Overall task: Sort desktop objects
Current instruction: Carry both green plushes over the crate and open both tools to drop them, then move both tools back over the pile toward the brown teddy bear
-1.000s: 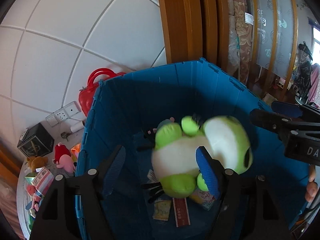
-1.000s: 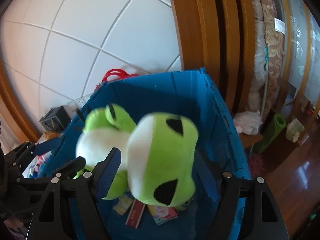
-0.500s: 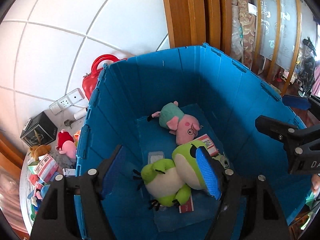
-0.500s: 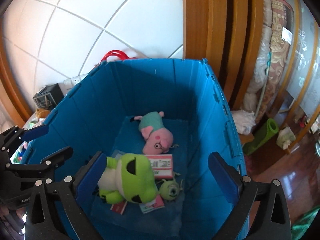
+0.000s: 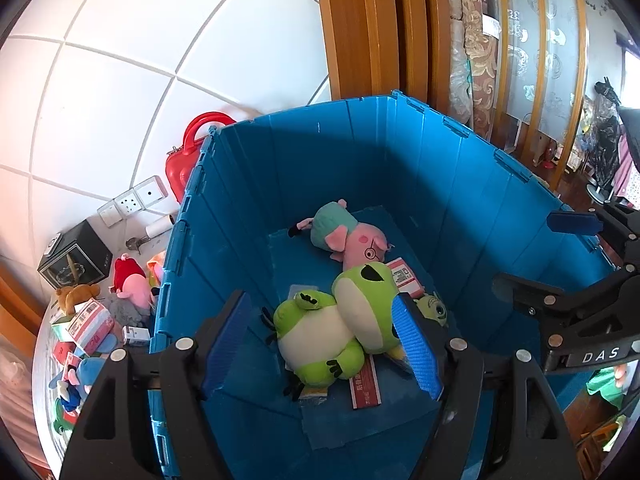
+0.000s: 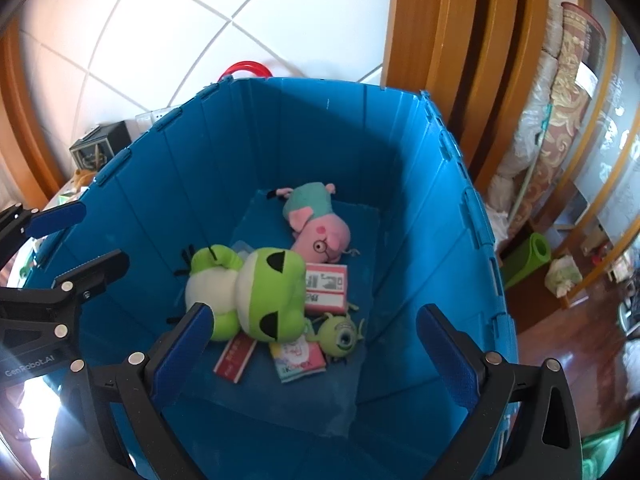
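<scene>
A green and white frog plush (image 5: 340, 328) (image 6: 248, 292) lies on the floor of the tall blue crate (image 5: 460, 184) (image 6: 400, 160). Beside it lie a pink pig plush (image 5: 348, 236) (image 6: 316, 224), a small green one-eyed plush (image 6: 340, 332), a red and white box (image 6: 326, 288) and flat packets (image 6: 298, 360). My left gripper (image 5: 324, 344) is open and empty above the crate's near left side. My right gripper (image 6: 316, 348) is open and empty above the crate's near right side. Each gripper also shows in the other's view.
On the table left of the crate lie several more toys and boxes (image 5: 88, 320), a black box (image 5: 76, 256) and a red case (image 5: 188, 160). A tiled wall with sockets (image 5: 132, 200) stands behind. Wooden door frames (image 6: 440, 40) and wood floor lie to the right.
The frog plush was held between both grippers above the crate. Both opened, it dropped to the crate floor, and it now lies still. The grippers have barely shifted since.
</scene>
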{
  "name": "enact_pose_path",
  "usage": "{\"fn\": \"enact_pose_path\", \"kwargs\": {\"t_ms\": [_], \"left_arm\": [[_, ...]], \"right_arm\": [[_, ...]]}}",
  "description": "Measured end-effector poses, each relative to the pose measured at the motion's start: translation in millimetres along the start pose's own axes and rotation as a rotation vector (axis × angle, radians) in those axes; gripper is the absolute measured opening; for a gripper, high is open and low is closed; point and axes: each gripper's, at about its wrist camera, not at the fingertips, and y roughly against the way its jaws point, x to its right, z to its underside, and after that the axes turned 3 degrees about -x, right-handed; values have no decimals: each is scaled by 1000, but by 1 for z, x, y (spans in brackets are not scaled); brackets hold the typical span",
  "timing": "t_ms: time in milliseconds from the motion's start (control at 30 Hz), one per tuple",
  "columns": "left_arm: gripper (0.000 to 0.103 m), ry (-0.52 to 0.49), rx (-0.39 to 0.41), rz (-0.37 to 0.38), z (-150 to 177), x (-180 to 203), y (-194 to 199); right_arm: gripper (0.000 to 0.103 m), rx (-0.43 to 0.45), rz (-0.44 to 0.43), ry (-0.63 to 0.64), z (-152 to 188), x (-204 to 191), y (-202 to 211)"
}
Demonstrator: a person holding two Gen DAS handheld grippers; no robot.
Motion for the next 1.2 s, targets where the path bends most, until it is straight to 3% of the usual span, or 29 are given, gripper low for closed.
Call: {"fn": "enact_pose_path", "kwargs": {"t_ms": [333,667,933,1200], "left_arm": [[73,54,106,-44,20,-30,35],[73,136,184,-100,48,-104,63],[73,171,188,-115,86,-214,74],[73,173,150,-168,141,-376,89]], "right_arm": [[103,24,-14,-8,3,-20,8],[103,136,-69,-5,-14,-69,37],[103,220,-74,23,-40,-159,64],[103,253,-63,-6,-76,-297,57]]}}
